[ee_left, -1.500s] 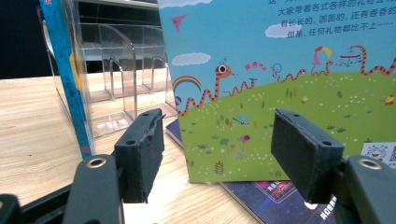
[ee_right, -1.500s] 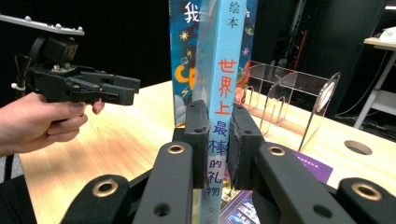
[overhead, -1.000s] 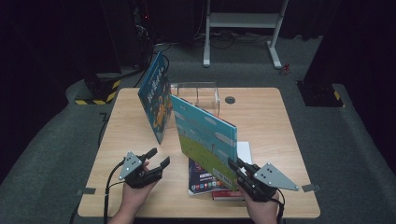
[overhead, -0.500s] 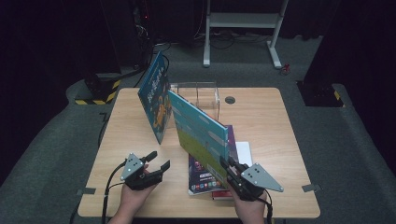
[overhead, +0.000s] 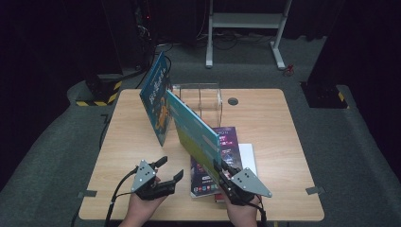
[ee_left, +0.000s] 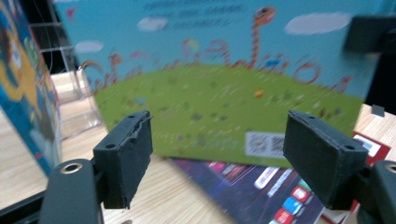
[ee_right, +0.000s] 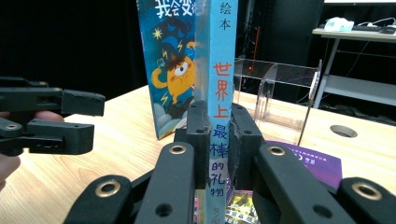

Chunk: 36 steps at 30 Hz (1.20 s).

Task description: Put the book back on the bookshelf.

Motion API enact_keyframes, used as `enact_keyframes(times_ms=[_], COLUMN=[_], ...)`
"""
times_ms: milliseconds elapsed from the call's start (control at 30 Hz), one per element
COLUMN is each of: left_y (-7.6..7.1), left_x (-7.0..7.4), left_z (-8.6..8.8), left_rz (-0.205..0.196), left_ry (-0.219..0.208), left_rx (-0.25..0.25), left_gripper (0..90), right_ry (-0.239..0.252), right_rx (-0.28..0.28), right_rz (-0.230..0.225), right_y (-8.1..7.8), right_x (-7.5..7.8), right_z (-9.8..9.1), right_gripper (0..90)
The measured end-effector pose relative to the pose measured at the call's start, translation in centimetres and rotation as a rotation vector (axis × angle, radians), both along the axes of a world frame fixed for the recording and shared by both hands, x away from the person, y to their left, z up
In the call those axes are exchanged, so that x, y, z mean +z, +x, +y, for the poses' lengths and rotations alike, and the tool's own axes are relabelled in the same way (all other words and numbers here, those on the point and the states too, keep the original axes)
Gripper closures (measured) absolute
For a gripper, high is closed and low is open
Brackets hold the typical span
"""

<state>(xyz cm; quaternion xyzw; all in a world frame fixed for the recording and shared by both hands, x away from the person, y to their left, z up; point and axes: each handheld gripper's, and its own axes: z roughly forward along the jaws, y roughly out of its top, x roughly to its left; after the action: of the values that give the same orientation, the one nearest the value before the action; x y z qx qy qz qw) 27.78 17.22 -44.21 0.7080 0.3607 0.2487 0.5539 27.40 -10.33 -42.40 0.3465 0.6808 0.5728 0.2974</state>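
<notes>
My right gripper (overhead: 222, 172) (ee_right: 218, 126) is shut on the lower spine of a light blue and green picture book (overhead: 194, 135) (ee_right: 224, 70), which stands upright and slanted above the table. In the left gripper view its green cover (ee_left: 224, 84) faces me, just beyond the jaws. My left gripper (overhead: 171, 168) (ee_left: 219, 140) (ee_right: 70, 121) hovers left of the book, open, its jaws having just been opening with nothing between them. A dark blue book with an orange monster (overhead: 158, 101) (ee_right: 173, 60) leans upright against a clear acrylic stand (overhead: 203, 97) (ee_right: 275, 93).
A purple book (overhead: 227, 146) (ee_left: 252, 182) lies flat under the held book, on top of a white one (overhead: 247, 153). The wooden table (overhead: 127, 142) has a round cable hole (overhead: 232, 100) at the back. Dark floor and a white frame (overhead: 246, 21) lie beyond.
The right gripper has carried the light blue book left, toward the left gripper. The left gripper's jaws have spread wider, and that hand has shifted slightly.
</notes>
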Motion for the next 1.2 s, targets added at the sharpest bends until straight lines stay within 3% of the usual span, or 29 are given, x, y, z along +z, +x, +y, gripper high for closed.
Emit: enact_keyframes(times_ms=[267, 700, 967, 1200], left_y=[-0.5, -0.6, -0.6, -0.5], left_x=[2.6, 6.3, 7.3, 7.6], left_z=[-1.9, -5.3, -6.5, -7.1], left_rz=[0.001, -0.051, -0.050, -0.041], left_ry=[-0.068, -0.102, -0.107, -0.109], left_rx=[-0.009, -0.064, -0.043, 0.010], left_gripper=[20.8, 16.0, 15.2, 13.8], right_ry=[-0.014, -0.029, -0.034, -0.044], right_rx=[0.007, 0.000, 0.009, 0.022], right_rz=[-0.016, -0.039, -0.040, -0.048], right_y=[-0.6, -1.4, -1.6, -1.9], right_x=[-0.3, -0.5, -0.6, -0.7], right_z=[0.7, 1.6, 1.8, 2.3], right_gripper=[80.9, 80.6, 79.8, 79.2])
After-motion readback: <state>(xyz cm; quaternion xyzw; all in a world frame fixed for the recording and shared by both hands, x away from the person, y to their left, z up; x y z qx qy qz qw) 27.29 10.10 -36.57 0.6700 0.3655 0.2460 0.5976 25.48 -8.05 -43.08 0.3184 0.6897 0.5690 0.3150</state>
